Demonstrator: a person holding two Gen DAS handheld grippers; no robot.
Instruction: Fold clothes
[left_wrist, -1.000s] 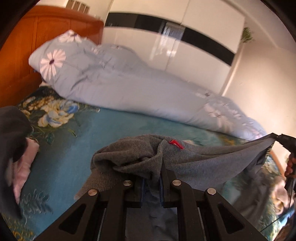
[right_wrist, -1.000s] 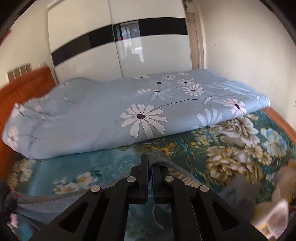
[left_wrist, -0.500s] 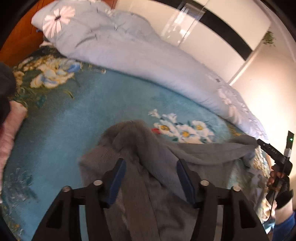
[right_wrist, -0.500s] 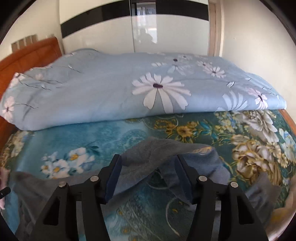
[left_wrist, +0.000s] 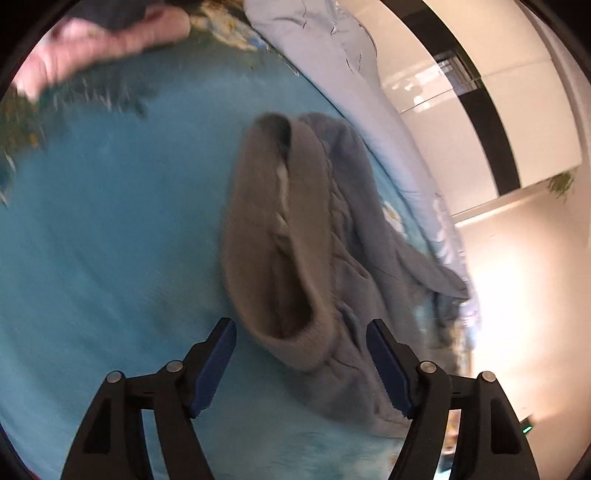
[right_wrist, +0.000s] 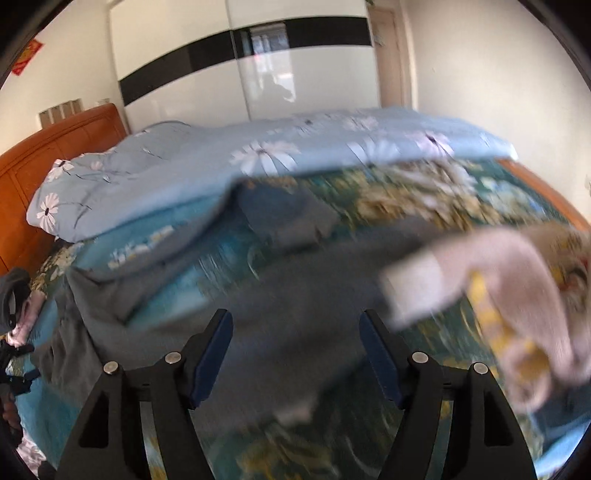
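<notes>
The grey cable-knit sweater (left_wrist: 306, 236) lies rumpled on the teal floral bedsheet (left_wrist: 110, 229), collar gaping — the left gripper (left_wrist: 301, 363) hovers above it, jaws wide apart and empty. The right gripper (right_wrist: 295, 349) likewise spreads open over grey cloth.

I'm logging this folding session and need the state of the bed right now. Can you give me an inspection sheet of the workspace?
Surface: bed sheet, teal with floral print, largely bare at the left.
Job's things: grey sweater lying loose on the sheet, unfolded, one sleeve trailing toward the duvet.
Clutter: pink garment at the far left; another pale pink garment at the right, blurred.
Grippers: left gripper jaws wide apart, holding nothing; right gripper the same.
Cables: nothing seen.
Surroundings: light blue daisy duvet bunched along the far side, wooden headboard, white wardrobe with a black band.
</notes>
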